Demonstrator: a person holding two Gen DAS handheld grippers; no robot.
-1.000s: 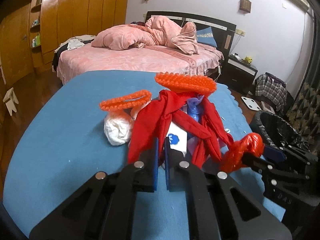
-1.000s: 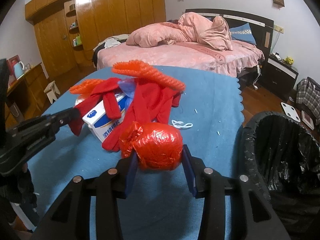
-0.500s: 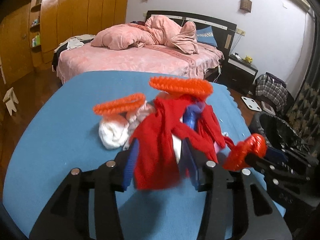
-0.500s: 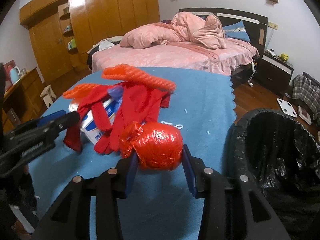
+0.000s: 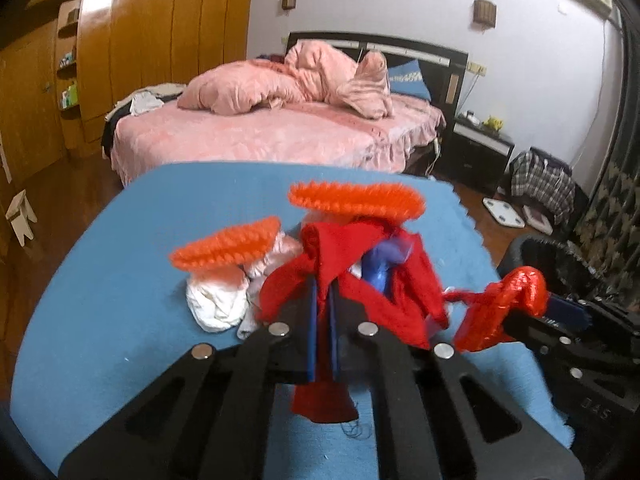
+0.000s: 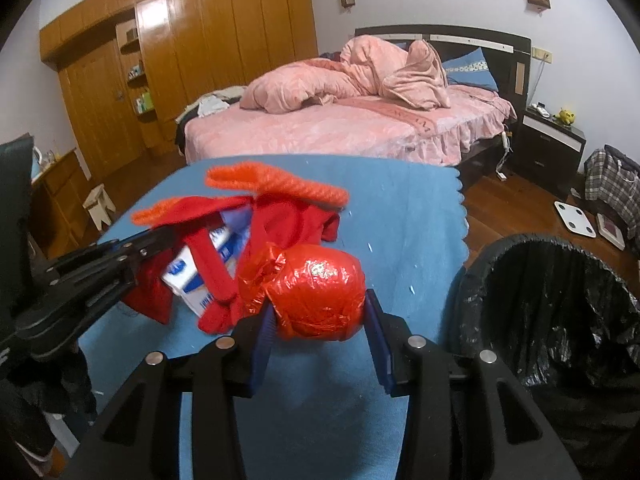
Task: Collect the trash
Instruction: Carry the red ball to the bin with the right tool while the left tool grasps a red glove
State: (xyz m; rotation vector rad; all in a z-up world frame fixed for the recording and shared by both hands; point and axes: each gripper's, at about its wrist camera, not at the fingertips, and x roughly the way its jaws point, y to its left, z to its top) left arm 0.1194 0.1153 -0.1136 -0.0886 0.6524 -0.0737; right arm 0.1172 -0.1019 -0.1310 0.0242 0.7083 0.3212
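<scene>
My left gripper [image 5: 323,304] is shut on a strip of the red bag [image 5: 340,256], which has orange handles [image 5: 356,198] and holds a blue-and-white box [image 6: 200,276]. The red strip hangs out below the jaws. My right gripper [image 6: 320,316] is shut on a tied red plastic bundle [image 6: 320,292] and holds it above the blue table [image 6: 400,216], left of the black-lined trash bin [image 6: 560,308]. The right gripper [image 5: 560,316] and its bundle [image 5: 508,304] also show at the right of the left wrist view. A white wad [image 5: 218,300] lies by the bag.
The blue table [image 5: 120,280] has a scalloped right edge with the bin [image 5: 560,256] just beyond it. A pink bed [image 6: 340,128] stands behind, wooden wardrobes [image 6: 180,60] to the left, a nightstand [image 6: 552,140] and a floor scale [image 6: 576,220] to the right.
My left gripper opened around the red bag strip half a second ago and has shut on it again, farther in. The right gripper still holds the red bundle, little moved.
</scene>
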